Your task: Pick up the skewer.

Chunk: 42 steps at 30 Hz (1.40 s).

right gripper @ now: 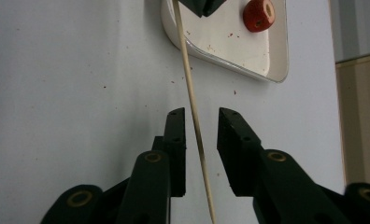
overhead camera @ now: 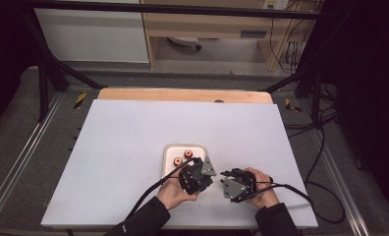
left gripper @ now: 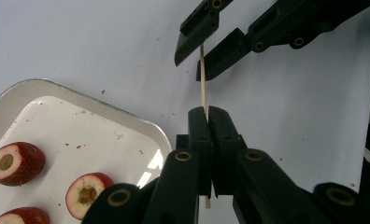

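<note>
My left gripper [left gripper: 208, 112] is shut on a thin wooden skewer [left gripper: 203, 88] that sticks out past its tips towards my right gripper [left gripper: 199, 53]. Seen from the right gripper view, the right gripper [right gripper: 202, 114] has the skewer [right gripper: 188, 79] between its jaws, close to one pad, with a gap on both sides. The skewer's far end runs up to my left gripper [right gripper: 202, 5]. From above, both grippers meet tip to tip near the table's front, left gripper [overhead camera: 210, 184], right gripper [overhead camera: 224, 177]. Beside them a white tray [left gripper: 141, 126] holds cored red fruits [left gripper: 16, 163].
The tray [overhead camera: 170, 147] sits just behind the left hand, with two red fruits [overhead camera: 178, 161] in it. The white table top [overhead camera: 133, 128] spreads wide to the left and back. A wooden strip [overhead camera: 182, 95] edges the far side. Cables trail from both grippers towards the front.
</note>
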Motion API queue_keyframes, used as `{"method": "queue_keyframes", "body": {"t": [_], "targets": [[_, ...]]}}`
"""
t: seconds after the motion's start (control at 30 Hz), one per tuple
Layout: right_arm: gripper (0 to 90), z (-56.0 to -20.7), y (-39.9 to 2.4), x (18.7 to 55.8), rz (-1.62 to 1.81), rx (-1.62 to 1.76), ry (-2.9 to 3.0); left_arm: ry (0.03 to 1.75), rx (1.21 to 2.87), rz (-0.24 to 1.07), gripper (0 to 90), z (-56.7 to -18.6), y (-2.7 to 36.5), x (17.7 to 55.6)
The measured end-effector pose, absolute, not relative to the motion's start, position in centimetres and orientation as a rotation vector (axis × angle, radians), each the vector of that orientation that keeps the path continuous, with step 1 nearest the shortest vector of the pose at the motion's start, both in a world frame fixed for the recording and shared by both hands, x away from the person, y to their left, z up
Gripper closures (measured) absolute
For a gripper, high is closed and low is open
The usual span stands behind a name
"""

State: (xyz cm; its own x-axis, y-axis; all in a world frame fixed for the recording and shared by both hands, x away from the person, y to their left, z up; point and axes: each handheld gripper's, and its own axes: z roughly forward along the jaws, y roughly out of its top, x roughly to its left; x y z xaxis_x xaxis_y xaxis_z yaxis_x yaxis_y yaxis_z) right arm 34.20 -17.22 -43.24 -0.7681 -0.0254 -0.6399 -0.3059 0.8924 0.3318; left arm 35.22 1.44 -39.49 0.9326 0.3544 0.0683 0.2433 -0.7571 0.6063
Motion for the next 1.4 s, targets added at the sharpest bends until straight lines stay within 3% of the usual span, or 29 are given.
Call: {"method": "queue_keyframes", "body": {"t": [0.43, 0.77, 1.03, 1.4], "targets": [[87.6, -43.5, -17.3, 33.9, 0.462, -0.390, 2.366, 0.414, 2.480, 0.227, 88.7, -39.6, 1.5, 35.2], [89.0, -43.2, -17.3, 33.6, 0.436, -0.420, 2.355, 0.424, 2.486, 0.188, 87.8, -39.5, 1.7, 35.6], [89.0, -42.7, -16.6, 33.6, 0.352, -0.477, 2.314, 0.478, 2.591, 0.134, 71.3, -39.2, 1.8, 36.6], [88.9, -42.5, -15.1, 33.7, 0.248, -0.571, 2.266, 0.548, 2.717, 0.048, 83.1, -40.0, 0.6, 37.8]]}}
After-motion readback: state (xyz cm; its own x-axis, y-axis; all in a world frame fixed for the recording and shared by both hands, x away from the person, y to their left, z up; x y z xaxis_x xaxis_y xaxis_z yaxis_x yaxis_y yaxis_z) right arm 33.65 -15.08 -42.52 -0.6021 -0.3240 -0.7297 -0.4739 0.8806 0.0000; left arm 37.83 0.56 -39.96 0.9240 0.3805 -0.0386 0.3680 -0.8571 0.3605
